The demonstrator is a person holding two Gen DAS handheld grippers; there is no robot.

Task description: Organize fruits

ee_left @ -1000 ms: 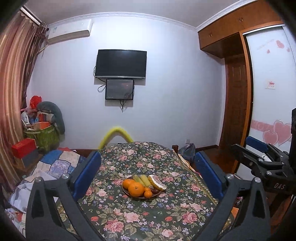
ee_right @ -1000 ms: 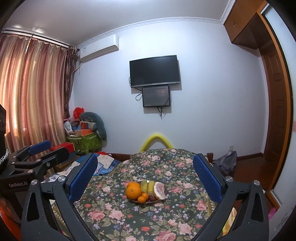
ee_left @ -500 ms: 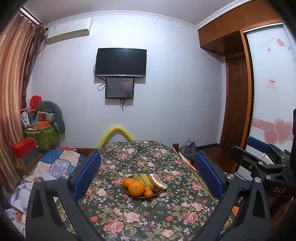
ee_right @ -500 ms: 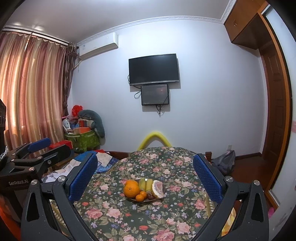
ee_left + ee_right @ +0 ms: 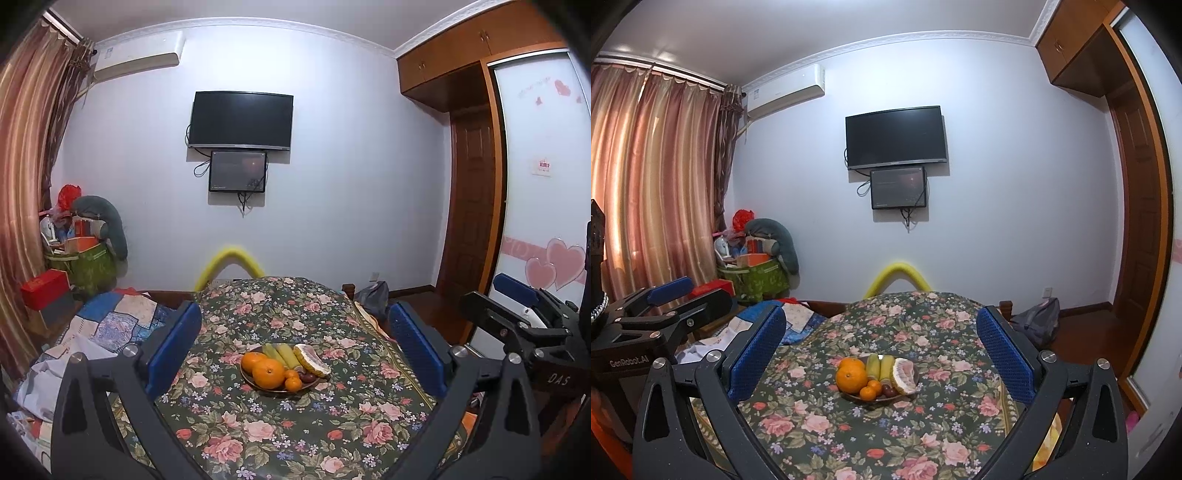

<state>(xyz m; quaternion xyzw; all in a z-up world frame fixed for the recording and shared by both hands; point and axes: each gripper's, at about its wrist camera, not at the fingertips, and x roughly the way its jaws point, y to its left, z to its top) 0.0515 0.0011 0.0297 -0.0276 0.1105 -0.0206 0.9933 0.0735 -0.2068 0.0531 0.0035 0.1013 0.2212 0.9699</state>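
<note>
A dark plate of fruit stands on a table with a floral cloth. It holds large oranges, small oranges, green bananas, a cut pomelo wedge and a dark fruit. My left gripper is open and empty, held above the table short of the plate. My right gripper is open and empty too, at a like distance. Each gripper shows in the other's view: the right one, the left one.
A yellow foam chair back rises behind the table's far edge. A bed with patchwork cover lies left. Boxes and bags pile in the left corner. A wooden door and a wardrobe stand right.
Both views have tilted up slightly, so the plate sits a little lower in frame. Both grippers stay open and empty.
</note>
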